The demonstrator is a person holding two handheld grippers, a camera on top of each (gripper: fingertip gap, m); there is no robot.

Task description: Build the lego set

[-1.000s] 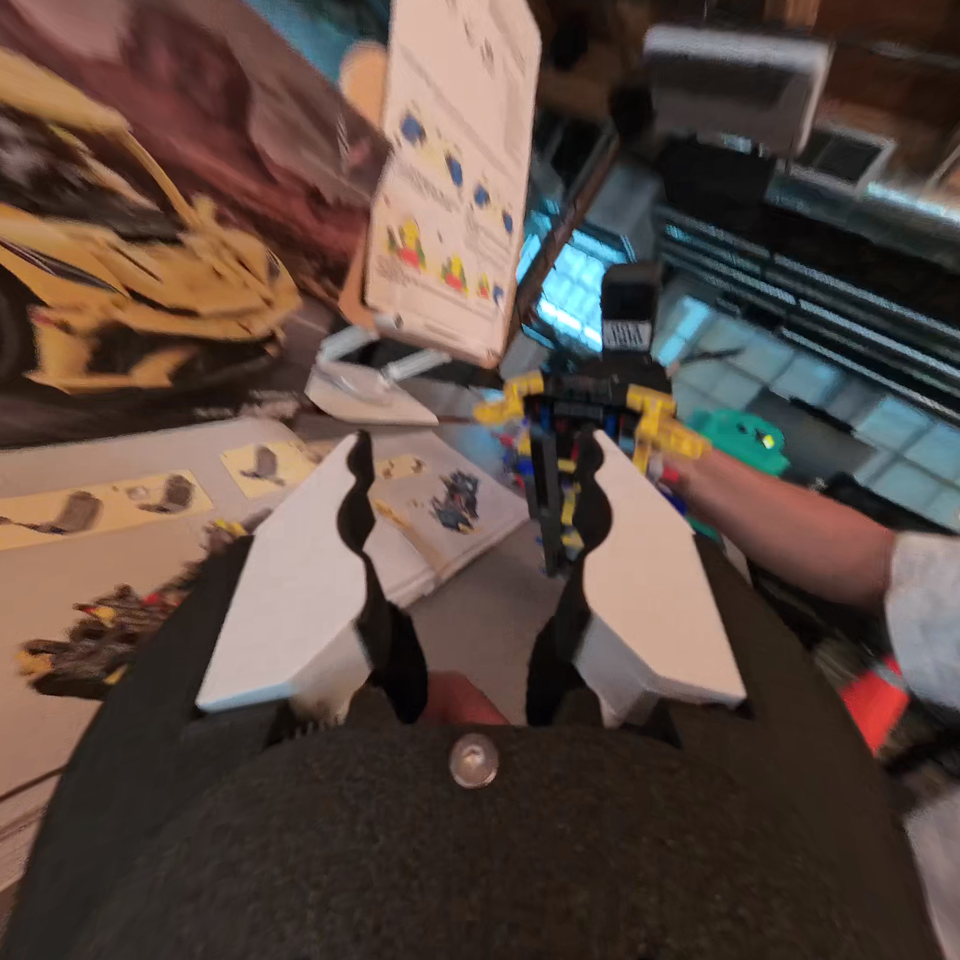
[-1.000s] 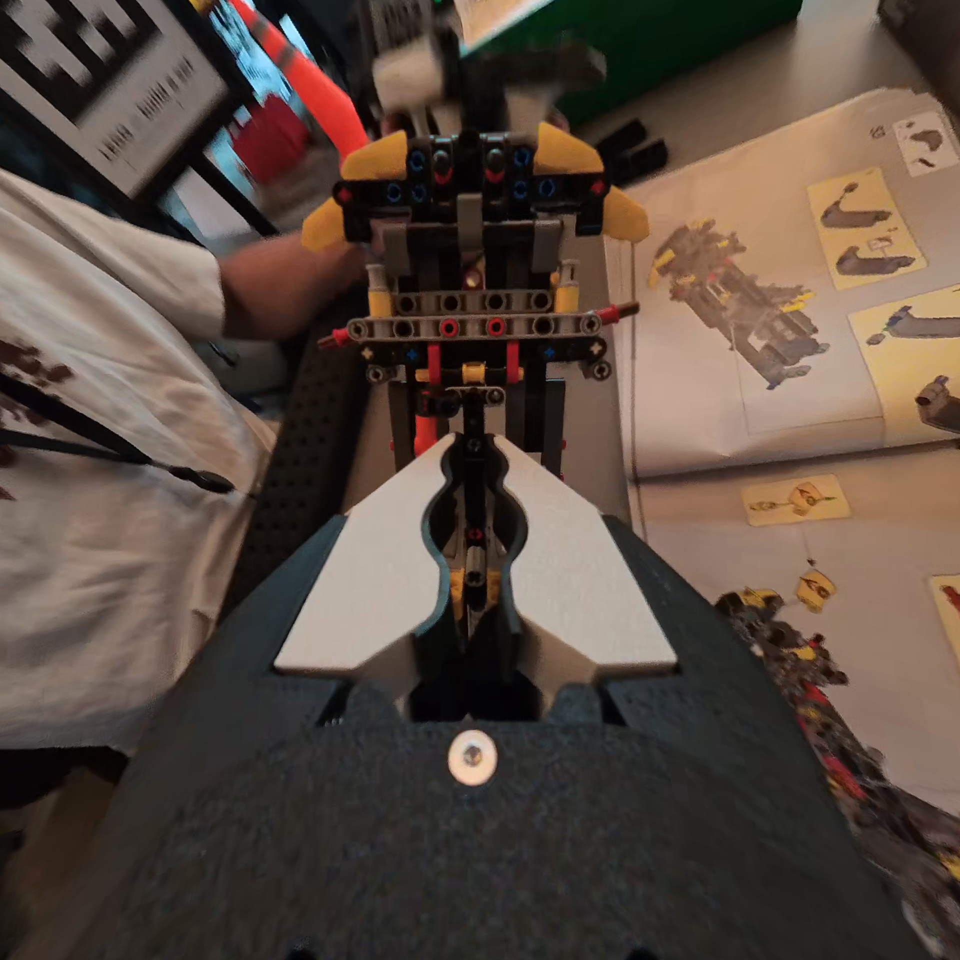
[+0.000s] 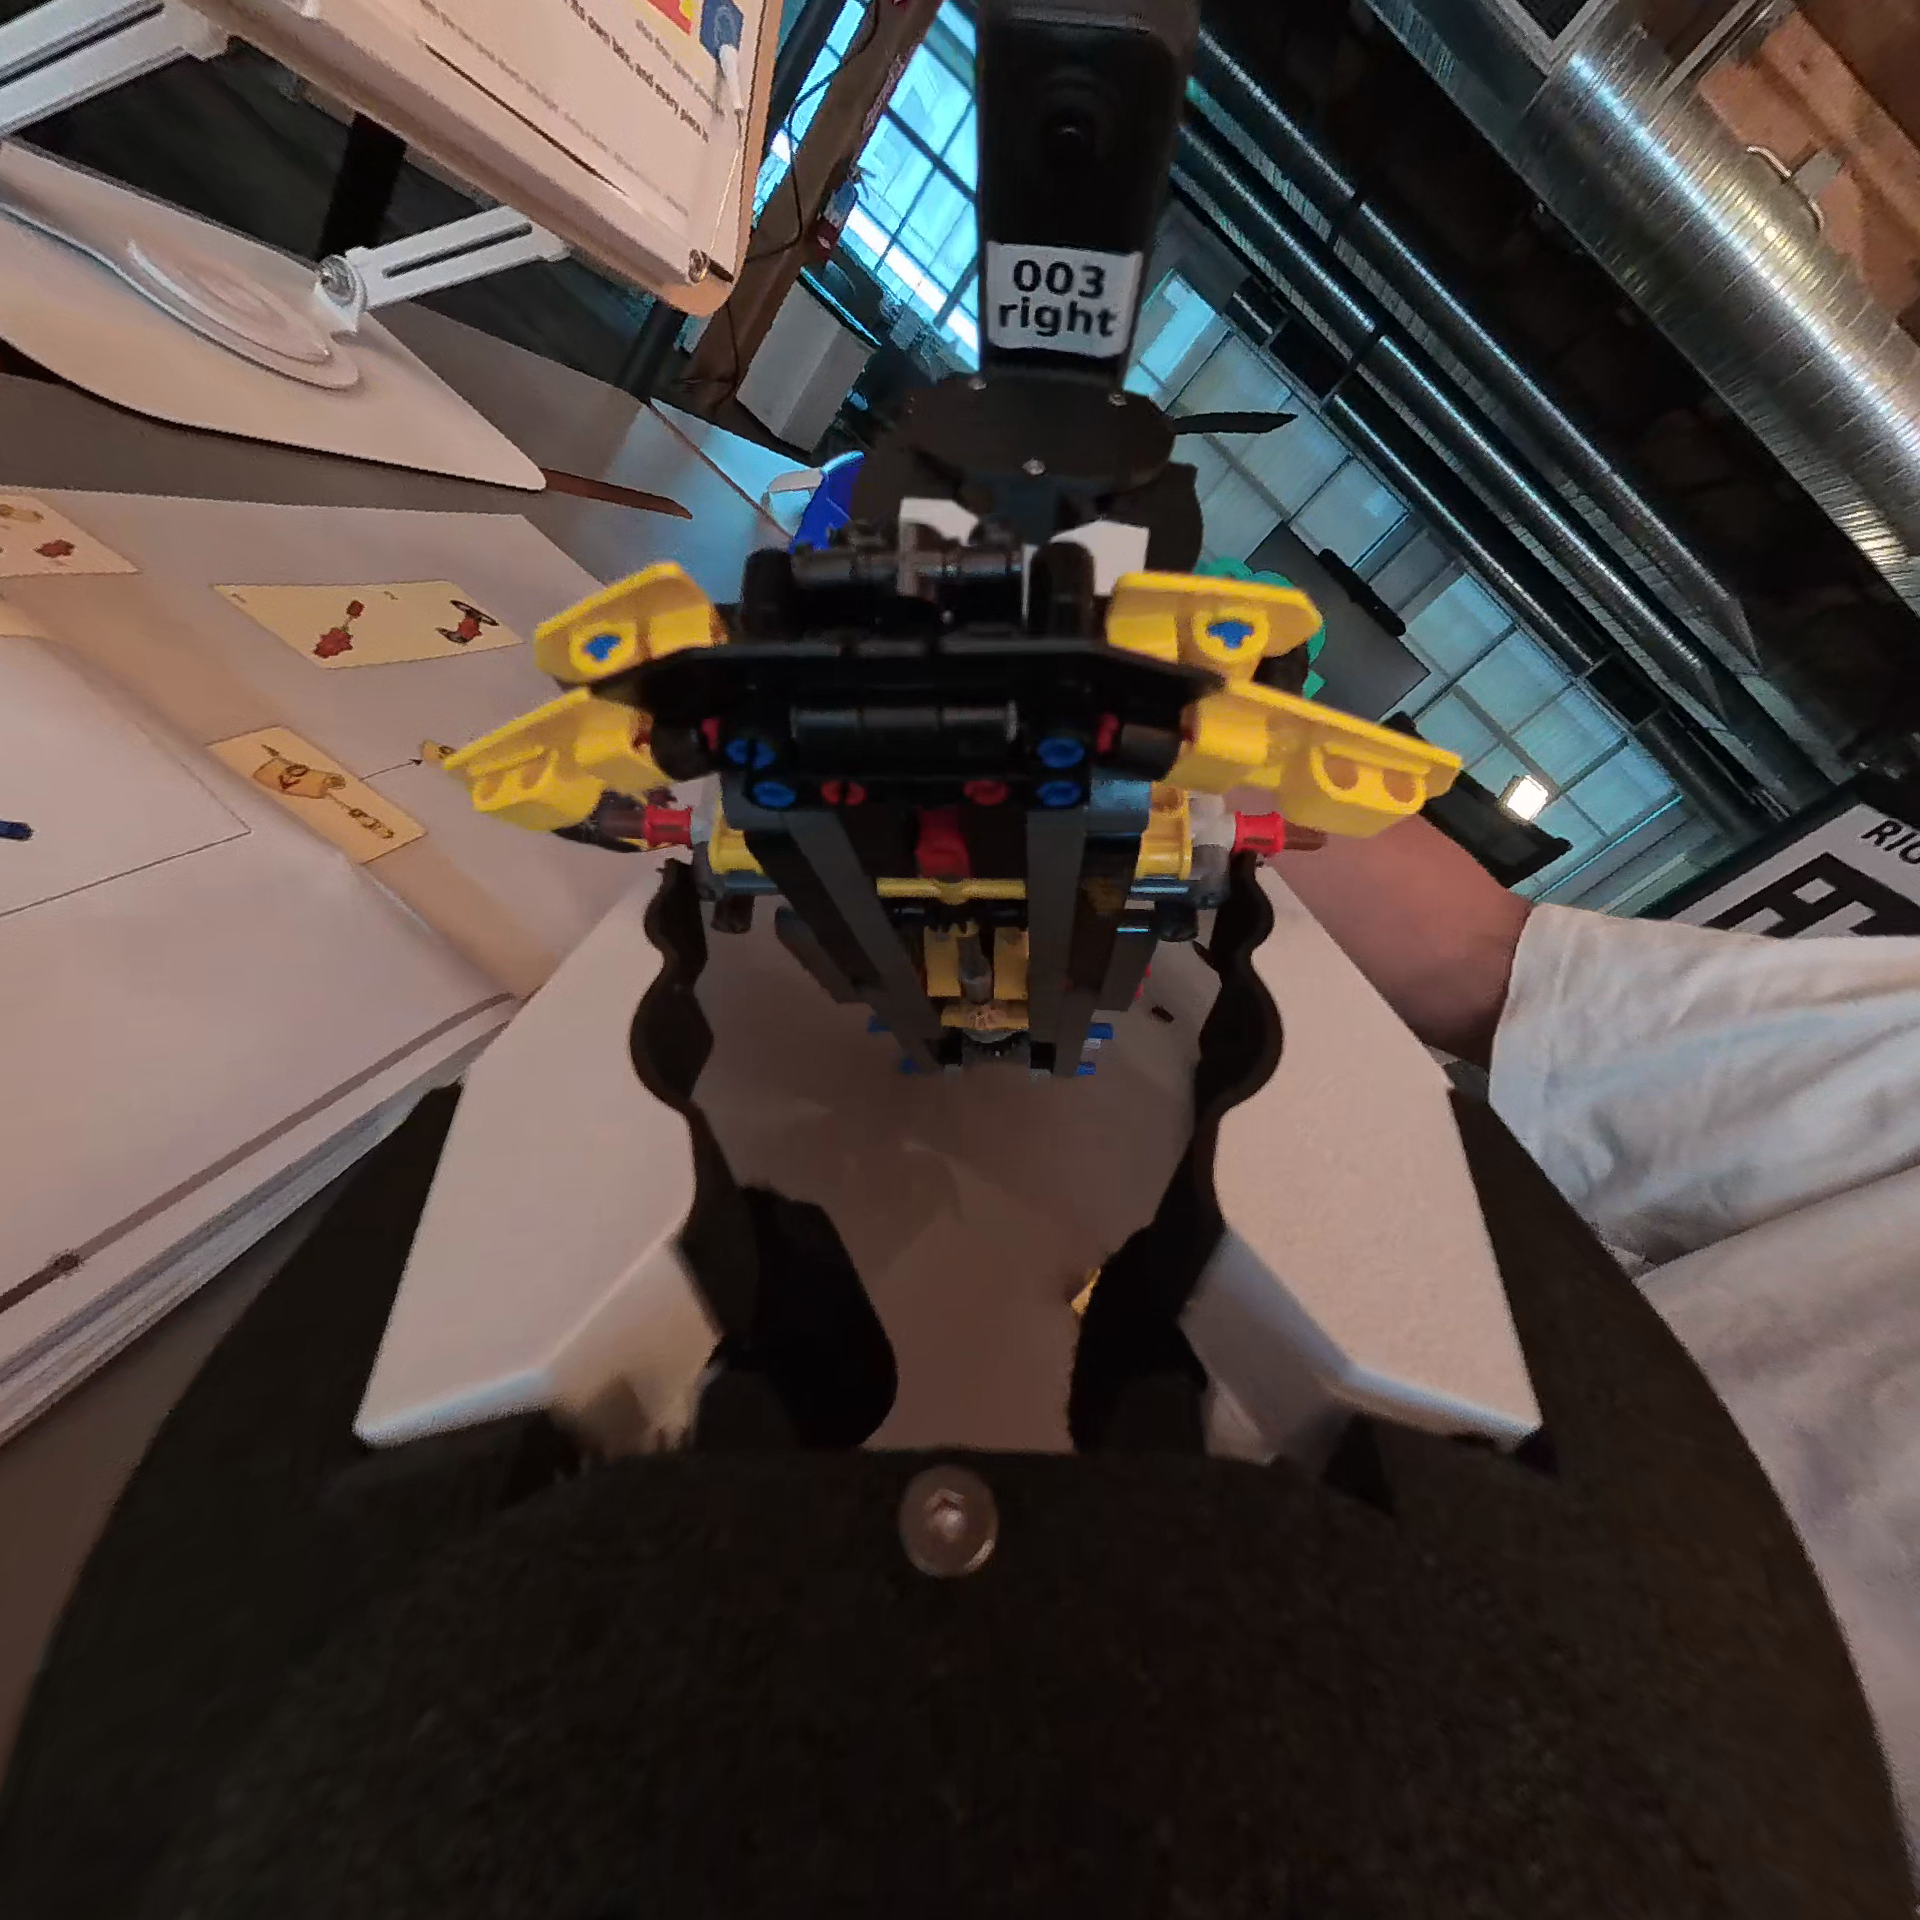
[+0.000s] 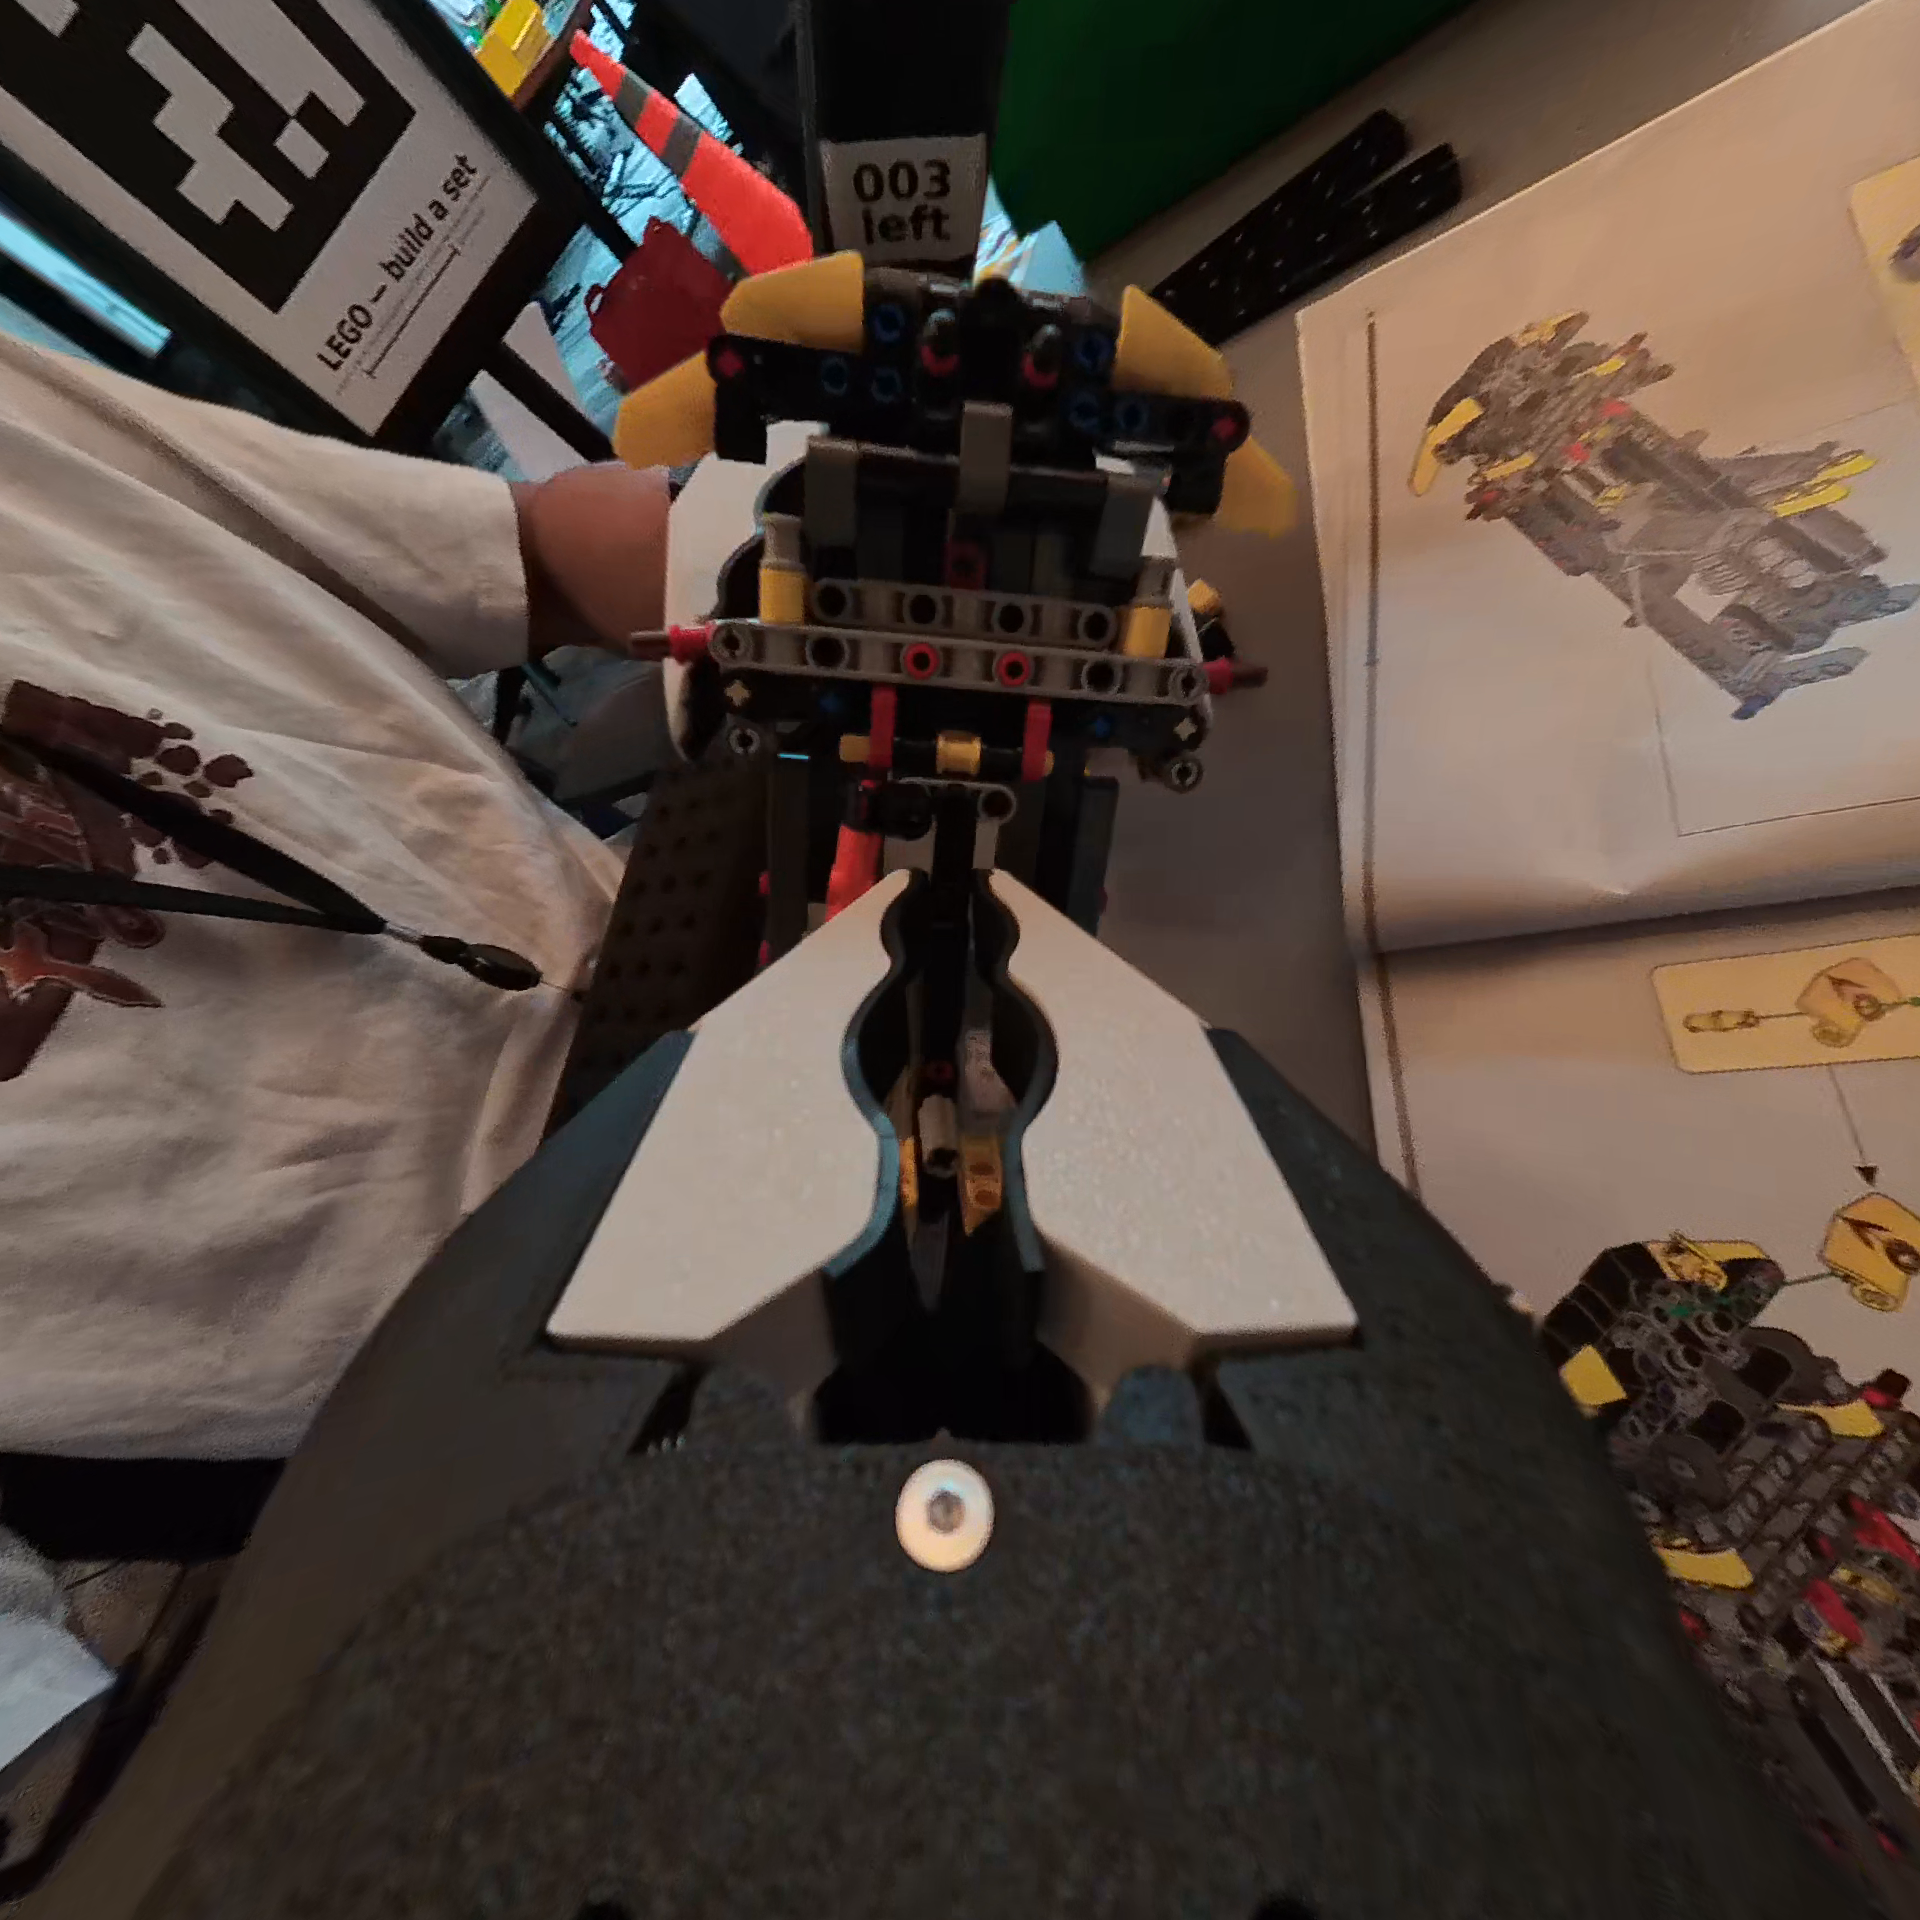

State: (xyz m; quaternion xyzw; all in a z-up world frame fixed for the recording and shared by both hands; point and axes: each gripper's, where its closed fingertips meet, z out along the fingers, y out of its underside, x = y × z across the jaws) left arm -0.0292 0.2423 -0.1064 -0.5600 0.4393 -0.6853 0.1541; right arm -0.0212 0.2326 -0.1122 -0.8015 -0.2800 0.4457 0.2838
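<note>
Closing in since a second ago, left gripper now brackets the lego model with jaws apart, right gripper clamped on its tail above the table, so a two-handed hold looks imminent.

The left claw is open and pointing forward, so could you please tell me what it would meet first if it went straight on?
Most likely the lego model: its lower end already sits between the left claw fingers, near their tips. The right claw grips its far end. Exact depth is unclear.
</note>
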